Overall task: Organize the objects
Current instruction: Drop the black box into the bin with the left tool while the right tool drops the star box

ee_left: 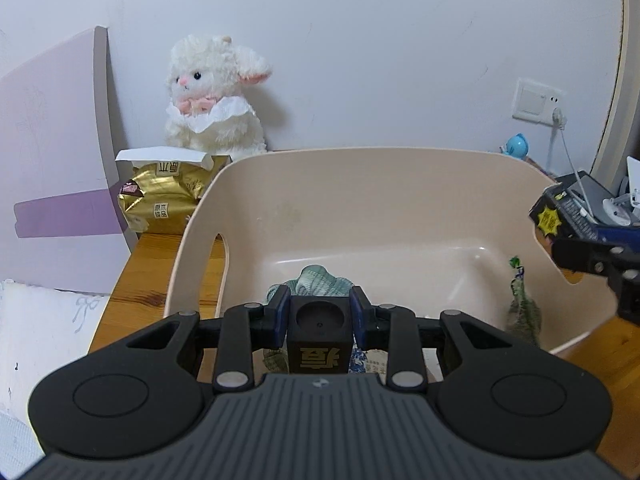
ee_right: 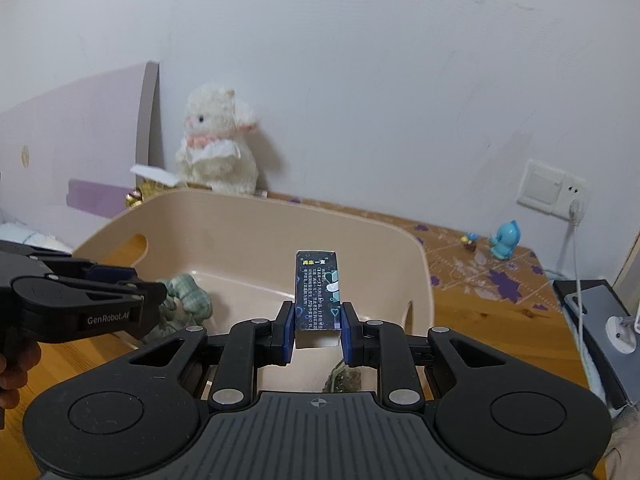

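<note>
Left gripper [ee_left: 319, 318]: clamped on a black cube [ee_left: 319, 334], over the bin's near rim.
Right gripper [ee_right: 316, 322]: clamped on a dark carton [ee_right: 318, 291], above the bin's right side.
Bin [ee_left: 400, 200]: beige, holds green cloth [ee_left: 320, 280].
Plush [ee_left: 216, 96]: behind the bin.

Beige bin [ee_left: 400, 200]. Black cube [ee_left: 319, 334], gold character on its face. Dark box [ee_right: 318, 292], yellow and pale print. Green-and-white checked cloth [ee_right: 188, 294]. White plush [ee_left: 216, 92], pink nose and ears. Gold pack [ee_left: 168, 196]. Greenish bag [ee_left: 522, 312], perhaps mottled.
</note>
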